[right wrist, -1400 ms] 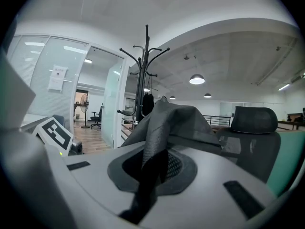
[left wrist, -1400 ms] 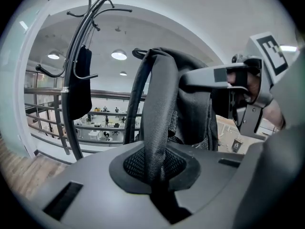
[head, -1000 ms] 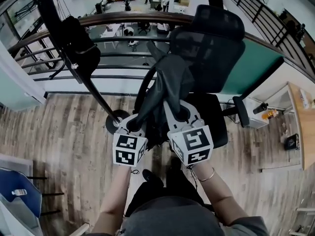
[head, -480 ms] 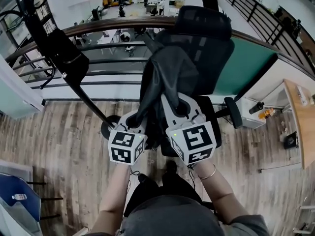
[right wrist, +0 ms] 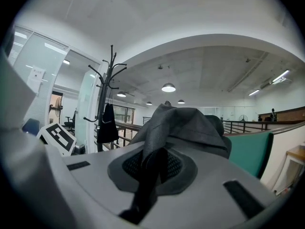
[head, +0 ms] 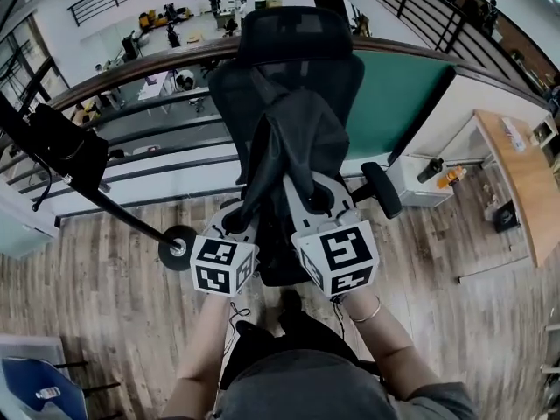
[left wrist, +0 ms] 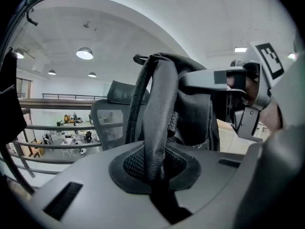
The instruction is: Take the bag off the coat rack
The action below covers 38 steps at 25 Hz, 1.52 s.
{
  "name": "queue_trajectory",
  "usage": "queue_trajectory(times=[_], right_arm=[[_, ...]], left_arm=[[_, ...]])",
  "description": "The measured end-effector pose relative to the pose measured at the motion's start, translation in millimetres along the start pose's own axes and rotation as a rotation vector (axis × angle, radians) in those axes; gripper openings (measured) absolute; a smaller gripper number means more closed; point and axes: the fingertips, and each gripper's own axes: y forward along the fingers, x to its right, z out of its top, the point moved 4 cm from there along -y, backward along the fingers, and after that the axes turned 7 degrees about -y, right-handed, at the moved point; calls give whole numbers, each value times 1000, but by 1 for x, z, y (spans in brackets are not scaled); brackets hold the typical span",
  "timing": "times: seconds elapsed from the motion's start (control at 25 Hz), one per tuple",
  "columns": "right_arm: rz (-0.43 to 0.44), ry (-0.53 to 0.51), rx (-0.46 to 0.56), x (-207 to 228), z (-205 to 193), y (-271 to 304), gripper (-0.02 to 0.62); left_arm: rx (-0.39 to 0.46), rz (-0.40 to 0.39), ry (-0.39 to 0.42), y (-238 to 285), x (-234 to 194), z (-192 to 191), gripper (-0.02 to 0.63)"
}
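Bag: dark woven fabric, limp folds

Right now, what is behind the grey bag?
A black office chair stands behind the bag. Its headrest and mesh back show above the bag. The bag hides the middle of the chair's back and much of its seat.

One bag, one coat rack, one chair, two grippers: left gripper, right gripper
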Motion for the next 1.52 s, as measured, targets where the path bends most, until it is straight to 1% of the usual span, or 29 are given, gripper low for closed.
queue_trajectory(times=[0.44, 0.76, 0.96, 1.16, 1.52], right_arm=[[-133, 44, -81, 89, -48, -24, 20], [-235, 104, -147, 134, -86, -39, 20], [-299, 164, -211, 147, -112, -39, 20], [-361, 211, -277, 157, -138, -27, 20], [-477, 288, -374, 174, -182, 1, 19]], left_arm=[[-69, -156, -2, 94, 57, -12, 48], [-139, -238, 17, 145, 84, -26, 48], [-206, -283, 31, 168, 85, -41, 48], [-268, -347, 17, 195, 78, -58, 48], [-339, -459, 47, 249, 58, -81, 48]])
